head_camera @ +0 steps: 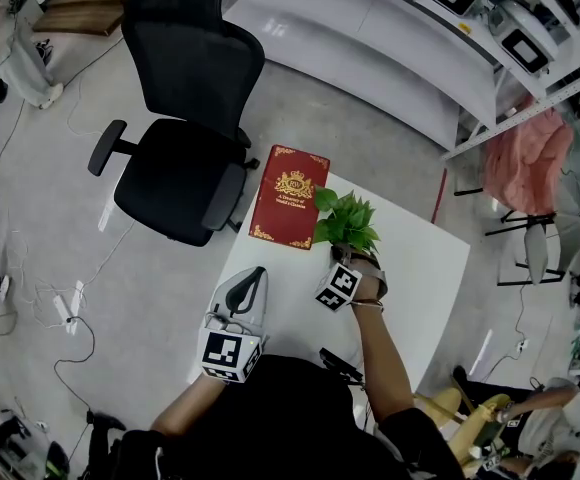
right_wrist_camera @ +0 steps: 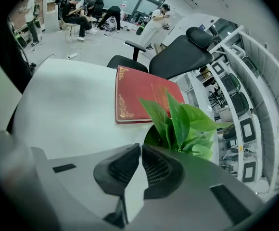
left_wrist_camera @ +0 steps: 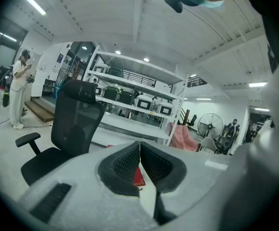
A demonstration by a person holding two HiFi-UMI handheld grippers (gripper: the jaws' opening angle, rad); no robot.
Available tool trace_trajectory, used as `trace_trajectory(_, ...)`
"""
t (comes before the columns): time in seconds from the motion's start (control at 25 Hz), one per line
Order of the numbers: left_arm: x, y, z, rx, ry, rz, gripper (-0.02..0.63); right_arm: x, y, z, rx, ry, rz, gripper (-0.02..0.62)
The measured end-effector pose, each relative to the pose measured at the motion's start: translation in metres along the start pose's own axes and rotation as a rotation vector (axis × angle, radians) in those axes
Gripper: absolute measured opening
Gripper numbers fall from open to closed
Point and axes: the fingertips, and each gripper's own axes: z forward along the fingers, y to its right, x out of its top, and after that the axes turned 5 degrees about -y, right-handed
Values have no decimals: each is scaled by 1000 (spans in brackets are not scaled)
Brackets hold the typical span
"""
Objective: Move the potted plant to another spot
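The potted plant point(head_camera: 346, 222), with broad green leaves, stands on the white table point(head_camera: 420, 268) just right of a red book point(head_camera: 290, 196). My right gripper point(head_camera: 345, 266) is right up against its near side and hides the pot. In the right gripper view the leaves point(right_wrist_camera: 185, 124) rise just beyond the right jaw, and the right gripper point(right_wrist_camera: 140, 147) is shut with nothing between its jaws. My left gripper point(head_camera: 258, 272) hovers over the table's near left part, apart from the plant. In its own view the left gripper point(left_wrist_camera: 139, 144) is shut and empty.
A black office chair point(head_camera: 185, 138) stands at the table's far left corner, close to the book point(right_wrist_camera: 142, 93). White shelving point(head_camera: 450, 28) runs along the back. Cables lie on the floor at the left. People stand in the distance point(left_wrist_camera: 19, 88).
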Motion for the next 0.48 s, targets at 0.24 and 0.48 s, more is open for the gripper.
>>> trace_trajectory(0.24,-1,2,-5,-9,2,2,18,-1,1,-4,-44,5,5,15)
trace_trajectory(0.48,-6,7,-10,-35,-10,-5,18,4,4,-27,-77,58,95,15)
